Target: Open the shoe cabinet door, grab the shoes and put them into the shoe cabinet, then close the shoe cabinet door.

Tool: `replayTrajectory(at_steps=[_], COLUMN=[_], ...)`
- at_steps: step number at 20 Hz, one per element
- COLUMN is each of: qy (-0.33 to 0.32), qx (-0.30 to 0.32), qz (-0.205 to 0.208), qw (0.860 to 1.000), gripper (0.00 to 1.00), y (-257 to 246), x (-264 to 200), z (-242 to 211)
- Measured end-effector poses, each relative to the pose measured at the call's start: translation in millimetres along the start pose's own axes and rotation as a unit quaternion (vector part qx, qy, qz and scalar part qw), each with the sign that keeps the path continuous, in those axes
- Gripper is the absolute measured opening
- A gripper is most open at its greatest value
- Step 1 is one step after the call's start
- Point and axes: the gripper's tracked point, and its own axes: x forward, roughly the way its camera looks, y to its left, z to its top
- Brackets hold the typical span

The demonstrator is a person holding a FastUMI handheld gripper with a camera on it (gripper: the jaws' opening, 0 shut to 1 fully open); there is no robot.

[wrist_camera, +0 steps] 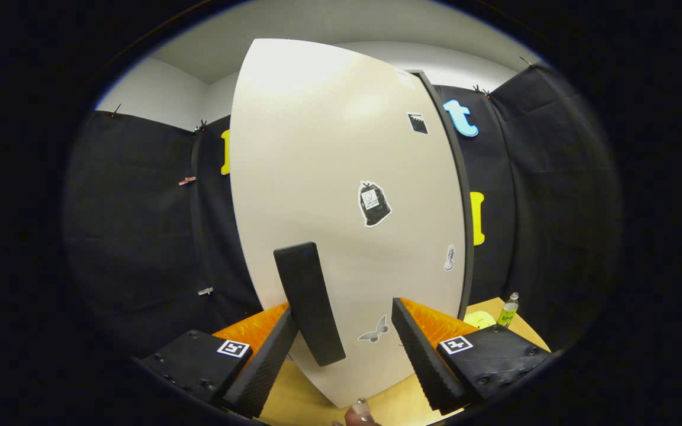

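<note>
Gripper fingers apart, clamped on nothing. Shoe cabinet door shut, directly ahead; long dark handle stands upright between fingers, nearer left one. Could suit door before opening or after closing (one moment can't tell). Any grip: centre handle between fingers, close squarely. Count: one door, one handle, four stickers, one bottle beyond right finger.

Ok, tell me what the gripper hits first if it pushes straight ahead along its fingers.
Most likely the long black bar handle on the cream shoe cabinet door. It stands between the open gripper fingers, close to the left one, with the door panel just behind it. Exact depth is hard to judge.
</note>
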Motion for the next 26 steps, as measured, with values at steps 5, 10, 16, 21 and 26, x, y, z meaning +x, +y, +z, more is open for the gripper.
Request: replayTrajectory(at_steps=[5, 10, 16, 21, 26], qy=[-0.011, -0.022, -0.028, -0.030, -0.036], qx=[-0.017, -0.029, -0.046, -0.051, -0.054], qz=[0.006, -0.004, -0.014, -0.018, -0.033], qw=[1.000, 0.999, 0.998, 0.998, 0.997], gripper=[0.99, 0.98, 0.98, 0.98, 0.98], y=[10, 20, 24, 24, 19], x=[6, -6, -24, -34, -45], z=[4, 10, 12, 11, 15])
